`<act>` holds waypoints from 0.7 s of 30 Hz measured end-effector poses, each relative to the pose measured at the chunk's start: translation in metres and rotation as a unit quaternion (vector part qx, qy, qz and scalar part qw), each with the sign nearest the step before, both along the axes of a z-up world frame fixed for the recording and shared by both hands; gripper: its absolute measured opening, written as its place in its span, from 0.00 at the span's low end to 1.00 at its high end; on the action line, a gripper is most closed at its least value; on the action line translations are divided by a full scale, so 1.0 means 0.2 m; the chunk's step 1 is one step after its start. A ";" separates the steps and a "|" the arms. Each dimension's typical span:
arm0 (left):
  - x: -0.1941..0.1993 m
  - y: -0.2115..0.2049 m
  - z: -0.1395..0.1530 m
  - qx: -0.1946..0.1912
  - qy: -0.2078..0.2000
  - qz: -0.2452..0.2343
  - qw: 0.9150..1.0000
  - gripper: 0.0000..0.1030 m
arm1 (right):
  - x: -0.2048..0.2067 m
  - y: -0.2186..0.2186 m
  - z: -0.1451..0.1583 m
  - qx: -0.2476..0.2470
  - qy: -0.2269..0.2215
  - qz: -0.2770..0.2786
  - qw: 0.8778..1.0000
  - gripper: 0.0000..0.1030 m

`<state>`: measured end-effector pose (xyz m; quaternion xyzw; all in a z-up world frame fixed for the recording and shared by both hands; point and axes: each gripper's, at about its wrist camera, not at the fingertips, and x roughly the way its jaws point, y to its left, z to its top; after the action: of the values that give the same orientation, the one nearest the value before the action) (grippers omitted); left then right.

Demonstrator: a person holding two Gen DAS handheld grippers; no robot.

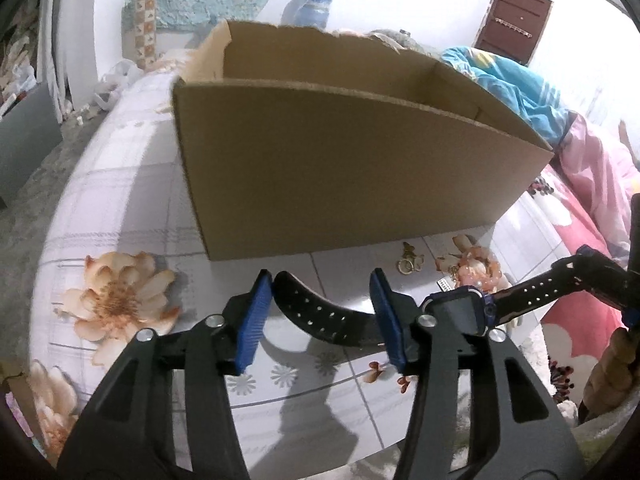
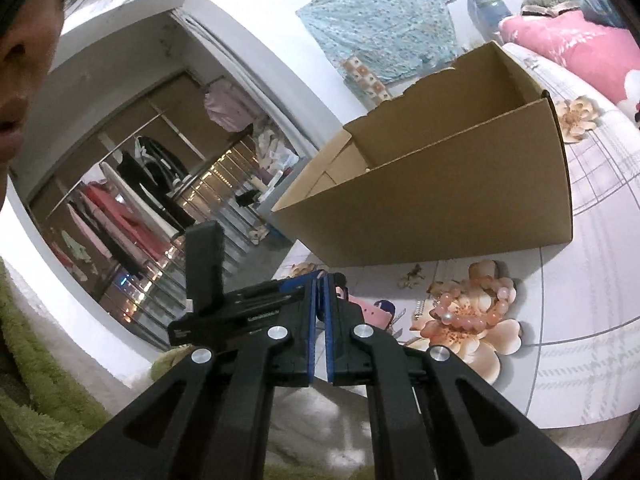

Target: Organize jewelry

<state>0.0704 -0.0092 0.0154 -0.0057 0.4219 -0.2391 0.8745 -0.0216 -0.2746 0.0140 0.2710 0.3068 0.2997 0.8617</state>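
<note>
Surface: floral sheet (image 1: pixel 120 184), smooth printed cloth with grey checks and peach blossoms, spread over what I take to be a bed; nearly everything here sits on it.
Watch: smartwatch (image 1: pixel 460 312), a glossy dark face in a blue bezel, with a matte black perforated strap curving flat to either side; it lies across the sheet just in front of the box.
Left tongs: left gripper (image 1: pixel 320 312) stands about half open, its ribbed blue pads either side of the near strap end but not pressing on it; I hold nothing with it.
Right tongs: right gripper (image 2: pixel 319 320) is pinched closed on the far strap end (in the left wrist view the strap runs straight into its tip).
Risk, watch: with one end only pinched, the heavy face could swing and twist the rubbery strap out of the pads as I lift, I judge.
Risk, box: cardboard box (image 1: pixel 340 160), light, open-topped, plain brown corrugated walls, may slide on the slick cloth if the strap or my tongs catch its rim.
Risk, neighbours: pink bead bracelet (image 2: pixel 476 304) (round, glossy beads) and a small gold trinket (image 1: pixel 410 260) lie near the watch; a dragged strap could sweep them away.
</note>
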 end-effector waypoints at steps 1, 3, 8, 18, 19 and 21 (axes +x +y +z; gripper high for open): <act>-0.01 0.01 0.03 0.004 -0.012 0.000 1.000 0.51 | 0.00 0.00 0.01 0.000 0.001 -0.002 1.000 0.04; -0.04 0.01 0.08 0.008 -0.030 -0.009 0.999 0.52 | 0.00 -0.01 0.01 0.000 0.002 -0.004 1.000 0.04; -0.15 -0.05 0.21 -0.003 -0.053 -0.080 0.995 0.53 | 0.01 0.01 0.02 0.004 0.004 -0.005 1.000 0.04; -0.35 -0.34 0.06 0.063 -0.057 -0.205 0.975 0.59 | 0.02 0.02 0.05 0.022 0.002 0.004 1.000 0.04; -0.35 -0.35 0.05 0.061 -0.057 -0.202 0.976 0.59 | 0.02 0.03 0.05 0.023 0.002 0.008 1.000 0.04; -0.35 -0.36 0.03 0.070 -0.065 -0.197 0.976 0.59 | 0.02 0.04 0.06 0.025 0.001 0.014 1.000 0.04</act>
<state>-0.0001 -0.0816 0.0222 0.1544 0.3726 -0.3761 0.8342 -0.0173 -0.2670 0.0261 0.2888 0.3034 0.3191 0.8502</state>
